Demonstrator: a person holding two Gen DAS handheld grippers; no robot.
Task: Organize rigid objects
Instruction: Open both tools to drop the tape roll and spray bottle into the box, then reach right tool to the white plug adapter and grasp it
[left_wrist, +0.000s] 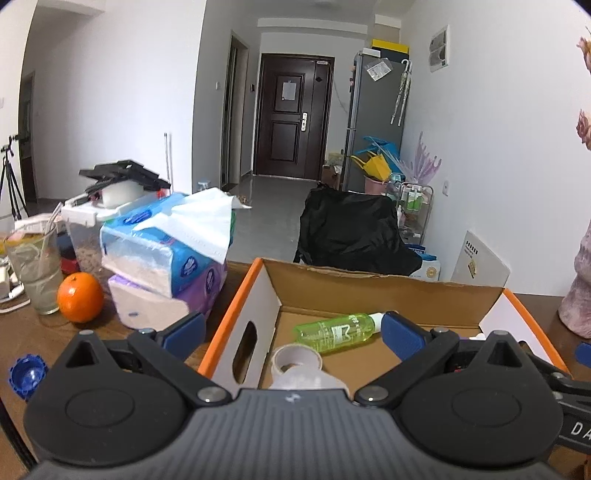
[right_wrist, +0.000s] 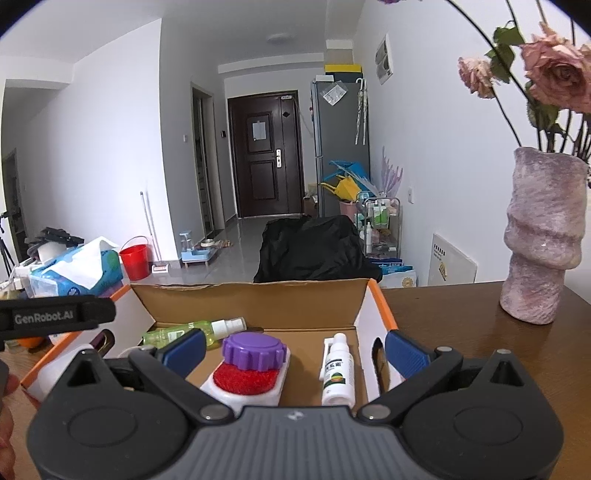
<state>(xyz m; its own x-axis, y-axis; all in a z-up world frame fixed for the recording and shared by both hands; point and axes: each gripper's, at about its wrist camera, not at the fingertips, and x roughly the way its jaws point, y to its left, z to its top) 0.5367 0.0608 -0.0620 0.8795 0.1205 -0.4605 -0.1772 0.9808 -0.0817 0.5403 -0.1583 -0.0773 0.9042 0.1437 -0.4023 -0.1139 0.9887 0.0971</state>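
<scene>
Both your claws are spread wide and empty. The blue cap lies on the counter, left of your left claw, outside the box.

Cardboard box: spray bottle at rear left inside; brush centre; dropper bottle right; vase outside, right.
</scene>
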